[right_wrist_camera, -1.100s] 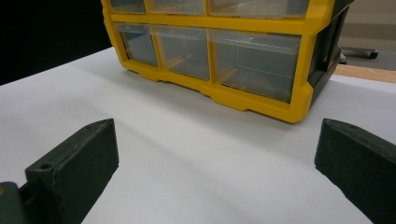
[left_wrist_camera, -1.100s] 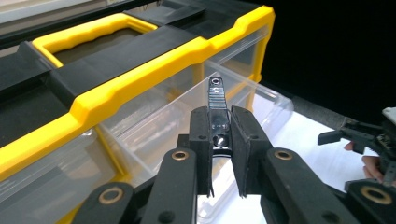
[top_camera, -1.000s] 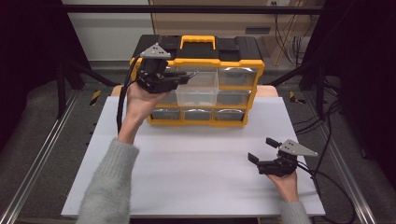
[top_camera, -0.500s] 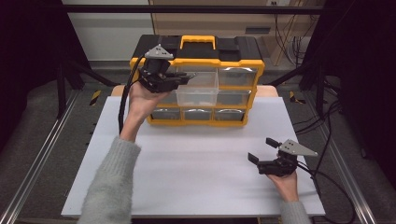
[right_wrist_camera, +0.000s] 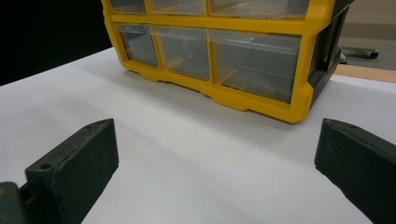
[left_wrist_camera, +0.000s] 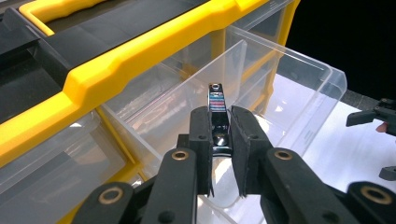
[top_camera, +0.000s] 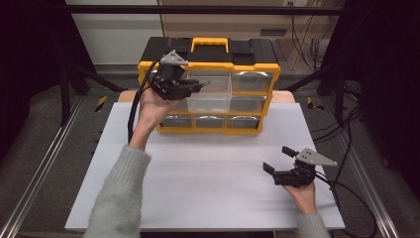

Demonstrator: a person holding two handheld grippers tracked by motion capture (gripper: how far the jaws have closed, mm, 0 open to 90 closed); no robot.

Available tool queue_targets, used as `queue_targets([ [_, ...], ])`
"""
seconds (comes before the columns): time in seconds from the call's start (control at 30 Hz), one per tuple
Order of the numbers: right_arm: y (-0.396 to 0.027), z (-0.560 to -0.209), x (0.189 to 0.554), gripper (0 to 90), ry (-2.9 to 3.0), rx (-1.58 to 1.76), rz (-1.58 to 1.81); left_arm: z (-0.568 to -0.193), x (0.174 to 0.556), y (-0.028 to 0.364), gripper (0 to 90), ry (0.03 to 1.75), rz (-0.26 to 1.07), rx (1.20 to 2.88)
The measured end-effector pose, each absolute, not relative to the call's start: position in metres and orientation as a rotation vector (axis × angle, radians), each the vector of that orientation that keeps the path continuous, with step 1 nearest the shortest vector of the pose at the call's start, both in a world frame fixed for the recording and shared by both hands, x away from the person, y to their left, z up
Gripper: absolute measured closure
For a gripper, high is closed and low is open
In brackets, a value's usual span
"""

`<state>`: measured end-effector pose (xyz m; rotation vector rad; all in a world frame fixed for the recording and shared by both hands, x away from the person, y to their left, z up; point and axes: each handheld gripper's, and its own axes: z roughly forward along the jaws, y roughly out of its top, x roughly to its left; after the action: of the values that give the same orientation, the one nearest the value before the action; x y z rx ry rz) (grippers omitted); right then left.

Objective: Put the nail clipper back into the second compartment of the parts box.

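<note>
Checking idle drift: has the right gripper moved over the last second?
No. The right gripper sits at the same spot on the white board, equally far from the yellow organizer, jaws open.

My table: a flat white top on a wooden base whose pale edge shows at the far corners. Directly on it, one item: a yellow and black organiser with clear drawers, standing upright at the middle of the far edge, its carry handle on top and its drawer fronts facing me. One upper drawer is pulled out over the white surface. My right hand rests on the top near the near right corner.
</note>
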<state>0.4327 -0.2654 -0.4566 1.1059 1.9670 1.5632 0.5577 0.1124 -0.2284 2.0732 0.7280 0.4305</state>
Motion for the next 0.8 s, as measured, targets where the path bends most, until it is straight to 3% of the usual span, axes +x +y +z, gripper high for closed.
queue_targets([
  [0.53,-0.2656,-0.4563,0.4324,0.3,1.967,1.11,1.566,-0.2348,0.5638,0.1061,78.1,0.753,0.432,2.078],
  [0.73,-0.2655,-0.4565,0.4327,0.3,1.966,1.107,1.564,-0.2319,0.5603,0.1074,70.8,0.727,0.461,2.039],
  [0.8,-0.2656,-0.4565,0.4328,0.3,1.968,1.107,1.563,-0.2297,0.5575,0.108,64.3,0.724,0.471,2.03],
])
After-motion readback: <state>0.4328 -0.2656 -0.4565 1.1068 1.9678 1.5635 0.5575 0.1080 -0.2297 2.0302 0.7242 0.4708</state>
